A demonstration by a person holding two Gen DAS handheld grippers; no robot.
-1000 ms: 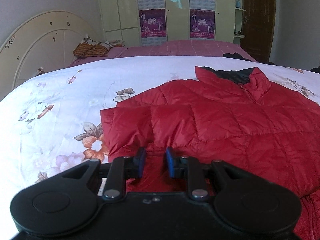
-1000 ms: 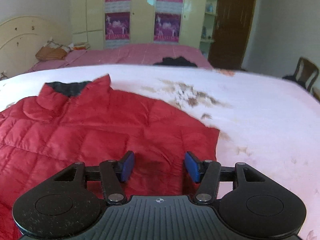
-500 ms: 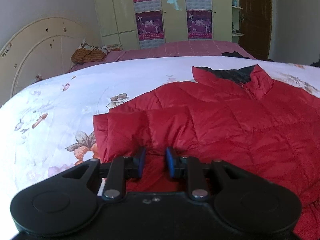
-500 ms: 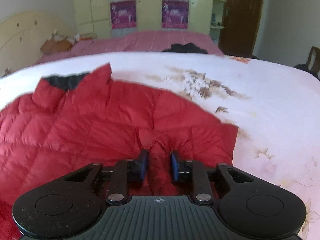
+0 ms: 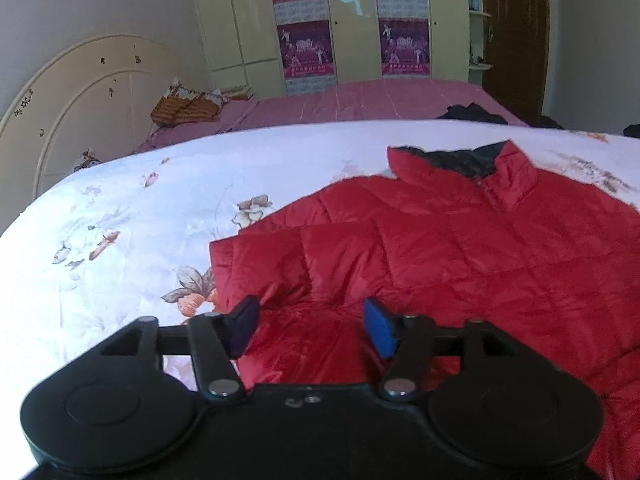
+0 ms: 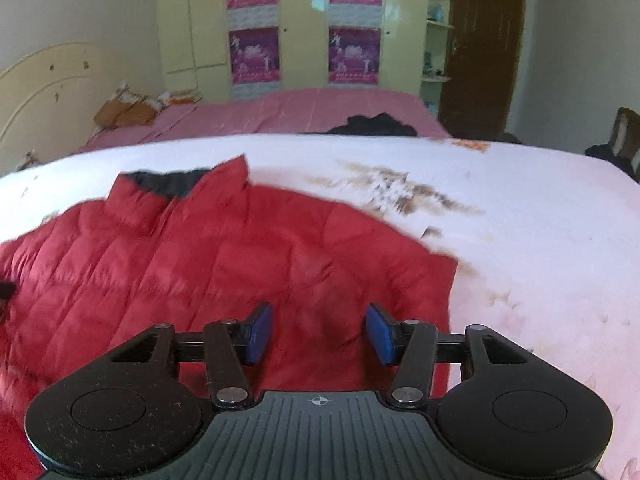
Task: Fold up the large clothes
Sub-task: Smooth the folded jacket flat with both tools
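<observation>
A red quilted puffer jacket [image 5: 460,256] with a dark lined collar [image 5: 464,162] lies flat on the white floral bedspread [image 5: 132,232]. Its left sleeve is folded in over the body. My left gripper [image 5: 312,326] is open just above the jacket's lower left part, its blue pads apart with nothing between them. In the right wrist view the jacket [image 6: 208,264] fills the left and middle, its right edge near the floral print. My right gripper [image 6: 320,332] is open over the jacket's lower right part, holding nothing.
A second bed with a pink cover [image 5: 360,100] stands behind, with dark clothing [image 6: 372,126] and a patterned pillow [image 5: 184,106] on it. A cream headboard [image 5: 80,100] is at the left, wardrobes with posters [image 6: 304,28] and a brown door [image 6: 480,48] beyond, a chair [image 6: 624,136] at far right.
Both grippers were shut on jacket fabric half a second ago and have opened, letting it go. The pinched folds have dropped flat, and both grippers have pulled back a little.
</observation>
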